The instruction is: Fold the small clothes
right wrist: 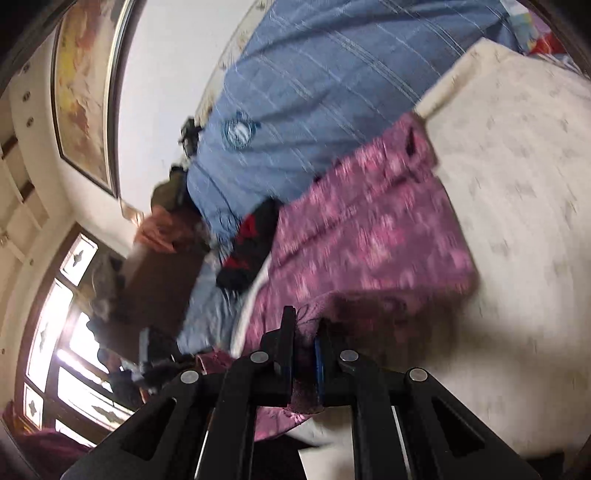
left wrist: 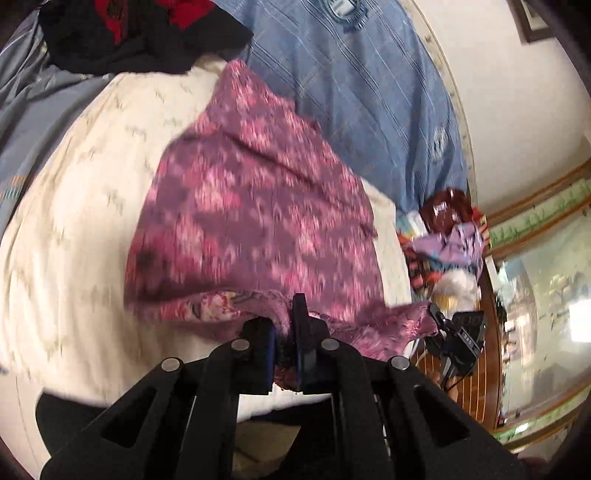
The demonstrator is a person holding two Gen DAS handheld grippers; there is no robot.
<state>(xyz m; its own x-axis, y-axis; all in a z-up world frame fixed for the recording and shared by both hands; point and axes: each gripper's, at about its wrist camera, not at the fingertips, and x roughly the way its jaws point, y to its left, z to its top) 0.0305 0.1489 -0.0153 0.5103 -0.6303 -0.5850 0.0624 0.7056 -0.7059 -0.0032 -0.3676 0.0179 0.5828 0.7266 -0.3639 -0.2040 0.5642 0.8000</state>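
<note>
Bedroom setting: a bed covered by a blue striped bedspread [left wrist: 369,85], with a cream patterned cloth [left wrist: 85,206] spread over its near part as the working surface. Framed picture [right wrist: 85,85] on the wall in the right wrist view.

Purple-and-pink patterned garment [left wrist: 251,206] lies on the cream cloth, long axis running from the near edge of the bed toward the far side; far end narrower, reaching the cloth's far edge where the blue bedspread begins.

Near hem is lifted off the cloth. Left gripper [left wrist: 284,332] is clamped on the hem, fabric bunched between the narrow jaws. Right gripper [right wrist: 304,354] is clamped on the same hem at the other near corner, jaws narrow with fabric between them.

Black-and-red garment [left wrist: 140,33] sits beyond the cloth's far left corner. Heap of mixed clothes [left wrist: 447,236] at the bed's right edge. Both views motion-blurred.
</note>
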